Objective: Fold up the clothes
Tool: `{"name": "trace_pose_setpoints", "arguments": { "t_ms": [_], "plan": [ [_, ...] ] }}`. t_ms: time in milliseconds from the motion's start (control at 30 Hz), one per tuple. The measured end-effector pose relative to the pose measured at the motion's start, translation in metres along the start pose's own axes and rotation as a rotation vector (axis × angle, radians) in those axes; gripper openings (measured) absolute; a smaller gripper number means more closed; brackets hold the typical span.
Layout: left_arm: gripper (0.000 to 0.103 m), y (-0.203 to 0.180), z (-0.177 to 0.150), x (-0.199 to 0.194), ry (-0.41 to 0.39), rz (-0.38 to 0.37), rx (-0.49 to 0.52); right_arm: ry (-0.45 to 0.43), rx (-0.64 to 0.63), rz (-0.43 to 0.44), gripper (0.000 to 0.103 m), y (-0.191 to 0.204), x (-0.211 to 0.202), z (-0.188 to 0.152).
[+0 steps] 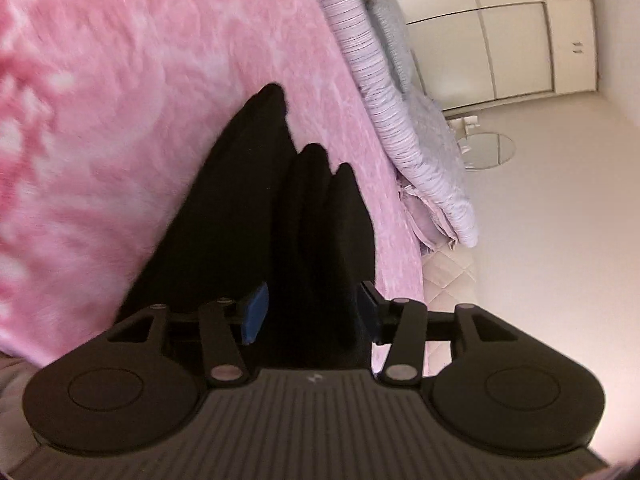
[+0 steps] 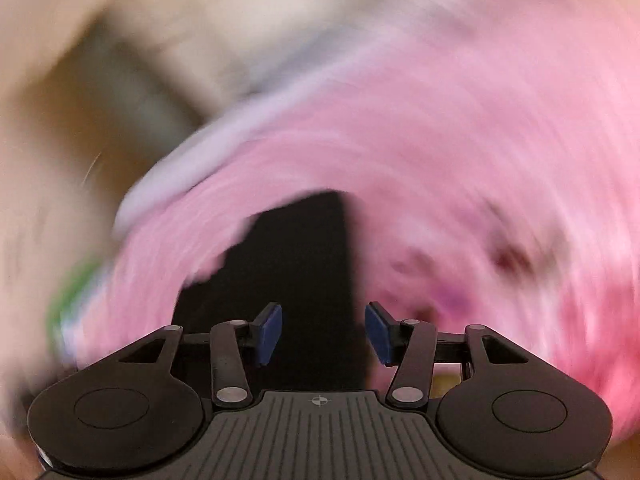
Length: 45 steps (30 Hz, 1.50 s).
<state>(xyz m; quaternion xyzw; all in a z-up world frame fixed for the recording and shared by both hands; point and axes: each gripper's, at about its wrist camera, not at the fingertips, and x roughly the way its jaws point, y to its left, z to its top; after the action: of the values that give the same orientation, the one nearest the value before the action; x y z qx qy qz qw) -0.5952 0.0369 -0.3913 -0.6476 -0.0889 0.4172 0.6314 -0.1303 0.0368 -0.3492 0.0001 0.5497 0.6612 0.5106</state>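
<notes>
while black garment [image 1: 256, 208] lies on pink blanket [image 1: 120, 100], left gripper [image 1: 312, 316] & right gripper [image 2: 324, 334] straddle it w/ jaws spread, pads not pressing.

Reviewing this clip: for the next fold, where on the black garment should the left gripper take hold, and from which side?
Probably the near end of the black garment, coming in low from the near edge of the pink blanket. There the cloth bunches into upright ridges that run away from the left gripper and already lie between its open blue pads. The far tips lie flatter on the blanket.
</notes>
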Motion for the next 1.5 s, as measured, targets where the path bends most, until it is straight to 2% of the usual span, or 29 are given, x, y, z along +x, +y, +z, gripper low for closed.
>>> {"name": "trace_pose_setpoints", "arguments": {
  "t_ms": [67,133,200,333,367,400,433,533,700,867,967,1067,1200,1367,1500],
  "plan": [
    [0.044,0.005,0.007,0.014,0.017,-0.028,-0.045,0.047,0.238,0.054,0.050,-0.028,0.016,0.008],
    [0.046,0.008,0.013,0.027,0.034,-0.053,-0.079,0.078,0.340,0.087,0.048,-0.038,0.032,0.008],
    [0.046,0.008,0.018,0.040,0.051,-0.062,-0.096,0.104,0.366,0.071,0.044,-0.039,0.045,0.007],
    [0.046,-0.008,0.020,0.053,0.073,-0.074,0.003,0.113,0.372,0.077,0.042,-0.039,0.052,0.006],
    [0.042,-0.016,0.018,0.054,0.074,-0.074,0.064,0.115,0.360,0.079,0.041,-0.037,0.053,0.006],
    [0.028,-0.024,0.016,0.052,0.071,-0.057,0.139,0.118,0.344,0.079,0.041,-0.035,0.052,0.006],
    [0.020,-0.033,0.013,0.049,0.062,-0.031,0.225,0.117,0.317,0.077,0.040,-0.031,0.052,0.010],
    [0.017,-0.051,0.003,0.026,0.015,0.028,0.428,0.111,0.184,0.089,0.040,-0.016,0.048,0.006],
    [0.016,-0.051,-0.003,-0.021,-0.069,0.056,0.564,0.110,-0.115,0.100,0.040,0.033,0.044,-0.015],
    [0.016,-0.028,0.005,-0.032,-0.085,0.125,0.569,0.071,-0.473,-0.020,0.040,0.084,0.051,-0.058],
    [0.017,-0.023,0.003,-0.031,-0.099,0.134,0.592,0.047,-0.612,-0.079,0.040,0.101,0.059,-0.078],
    [0.019,-0.009,0.003,-0.024,-0.064,0.185,0.559,0.043,-0.706,-0.093,0.044,0.101,0.077,-0.086],
    [0.023,0.001,0.008,-0.027,-0.059,0.162,0.426,0.072,-0.662,-0.075,0.048,0.096,0.084,-0.076],
    [0.023,-0.011,0.002,-0.051,-0.074,0.191,0.413,0.112,-0.471,-0.034,0.048,0.089,0.051,-0.054],
    [0.023,-0.006,-0.014,-0.069,-0.062,0.178,0.368,0.130,-0.477,-0.035,0.048,0.087,0.027,-0.060]
  ]
}}
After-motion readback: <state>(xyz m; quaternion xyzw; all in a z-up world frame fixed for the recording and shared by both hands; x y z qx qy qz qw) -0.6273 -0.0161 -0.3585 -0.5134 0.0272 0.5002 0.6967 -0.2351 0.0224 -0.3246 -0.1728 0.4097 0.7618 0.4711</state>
